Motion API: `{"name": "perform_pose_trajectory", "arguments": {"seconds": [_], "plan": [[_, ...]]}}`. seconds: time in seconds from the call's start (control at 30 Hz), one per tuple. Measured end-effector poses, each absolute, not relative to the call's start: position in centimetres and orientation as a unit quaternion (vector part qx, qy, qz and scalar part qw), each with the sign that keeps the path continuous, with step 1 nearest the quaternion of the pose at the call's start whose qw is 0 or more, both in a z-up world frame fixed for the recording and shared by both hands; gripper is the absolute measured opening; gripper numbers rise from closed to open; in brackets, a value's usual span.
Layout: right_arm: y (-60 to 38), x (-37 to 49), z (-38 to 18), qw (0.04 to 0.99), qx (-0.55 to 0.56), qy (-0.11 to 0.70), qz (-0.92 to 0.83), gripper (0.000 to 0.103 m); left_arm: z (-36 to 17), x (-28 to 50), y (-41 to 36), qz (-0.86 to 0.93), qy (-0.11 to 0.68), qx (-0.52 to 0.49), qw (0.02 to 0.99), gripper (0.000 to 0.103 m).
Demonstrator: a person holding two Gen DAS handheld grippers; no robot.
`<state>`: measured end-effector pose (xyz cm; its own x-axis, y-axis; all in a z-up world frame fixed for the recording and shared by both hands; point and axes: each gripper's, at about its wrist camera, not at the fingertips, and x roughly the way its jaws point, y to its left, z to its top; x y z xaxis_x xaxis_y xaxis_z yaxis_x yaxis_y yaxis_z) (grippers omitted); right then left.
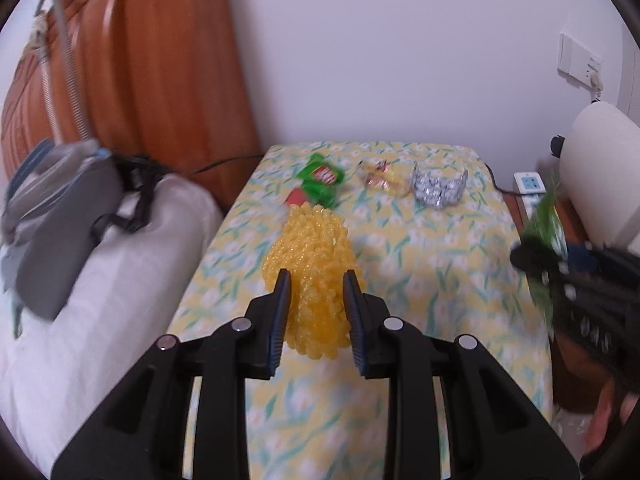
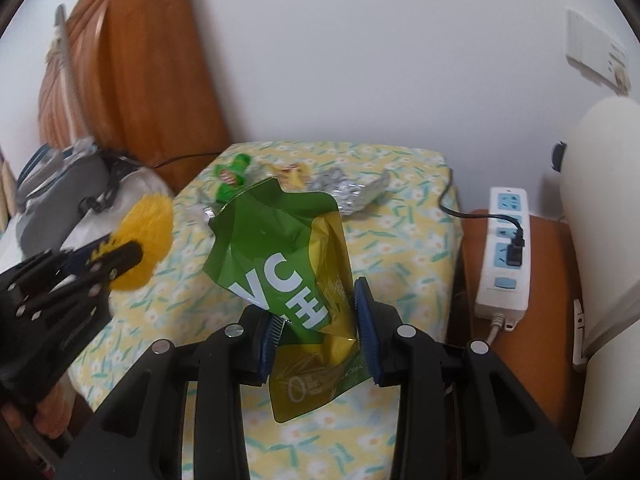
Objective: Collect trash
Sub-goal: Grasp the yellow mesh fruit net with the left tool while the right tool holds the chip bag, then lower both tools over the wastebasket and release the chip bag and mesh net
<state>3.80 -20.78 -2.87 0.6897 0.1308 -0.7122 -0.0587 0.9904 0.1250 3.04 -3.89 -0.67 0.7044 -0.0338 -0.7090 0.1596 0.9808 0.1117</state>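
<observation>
Yellow, knobbly mesh wad [image 1: 314, 280] clamped between the blue pads of the left gripper [image 1: 316, 284], lifted clear of the flowered cloth on the tabletop [image 1: 440, 280]. Seen from the right wrist too, as a yellow blur [image 2: 146, 240] at the tip of that gripper [image 2: 120, 258], off to the left over the tabletop's near corner. Green-and-yellow pouch [image 2: 292, 276] with white letters pinched in the right gripper [image 2: 318, 312], jaws closed narrow on its lower half, torn upper end flaring up and away above the pads, bottom end hanging below them. Same pouch glimpsed from the left wrist as a green smear [image 1: 546, 216] above the right gripper [image 1: 528, 258] at the right edge.

Left lying at the far end of the tabletop, in a loose row near the wall: a small green wrapper [image 1: 322, 178] with a red label, a pale yellow-and-red wrapper [image 1: 382, 178] just beside it, and a crumpled silver foil piece [image 1: 438, 188] furthest right. Orange headboard [image 1: 140, 80] standing at the left, with a white pillow [image 1: 100, 264] and a grey pouch-like bag [image 1: 60, 220] on top of it beside the tabletop. White power strip [image 2: 504, 248] resting on a brown surface to the right, one black plug [image 2: 514, 248] in it.
</observation>
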Motion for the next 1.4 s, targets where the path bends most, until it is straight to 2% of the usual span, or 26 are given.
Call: {"name": "perform_pose_trajectory", "arguments": {"seconds": [0.3, 0.57, 0.83, 1.07, 1.17, 1.23, 1.3, 1.4], "plan": [[-16.0, -4.7, -1.2, 0.907, 0.026, 0.41, 0.092, 0.035, -0.9, -8.5, 0.5, -0.053, 0.418, 0.068, 0.905, 0.027], [-12.5, -13.7, -3.7, 0.879, 0.011, 0.461, 0.123, 0.035, -4.2, -16.1, 2.1, -0.078, 0.446, 0.066, 0.889, 0.027], [-9.5, -18.0, -8.4, 0.842, -0.002, 0.519, 0.145, 0.035, -8.9, -19.1, 3.5, -0.083, 0.483, 0.06, 0.87, 0.027], [-8.3, -19.4, -11.6, 0.822, -0.011, 0.55, 0.147, 0.036, -10.3, -19.6, 4.6, -0.075, 0.494, 0.056, 0.864, 0.027], [-8.1, -19.5, -12.6, 0.813, -0.006, 0.561, 0.154, 0.04, -10.4, -19.5, 4.7, -0.074, 0.496, 0.056, 0.863, 0.027], [-8.3, -19.5, -12.9, 0.81, 0.003, 0.564, 0.161, 0.06, -10.5, -19.7, 4.6, -0.073, 0.496, 0.057, 0.863, 0.027], [-8.3, -19.9, -12.8, 0.814, 0.0, 0.559, 0.158, 0.072, -10.6, -19.7, 4.6, -0.075, 0.496, 0.058, 0.863, 0.027], [-8.5, -20.1, -12.5, 0.818, -0.003, 0.554, 0.155, 0.077, -10.6, -19.7, 4.6, -0.076, 0.496, 0.058, 0.863, 0.027]]}}
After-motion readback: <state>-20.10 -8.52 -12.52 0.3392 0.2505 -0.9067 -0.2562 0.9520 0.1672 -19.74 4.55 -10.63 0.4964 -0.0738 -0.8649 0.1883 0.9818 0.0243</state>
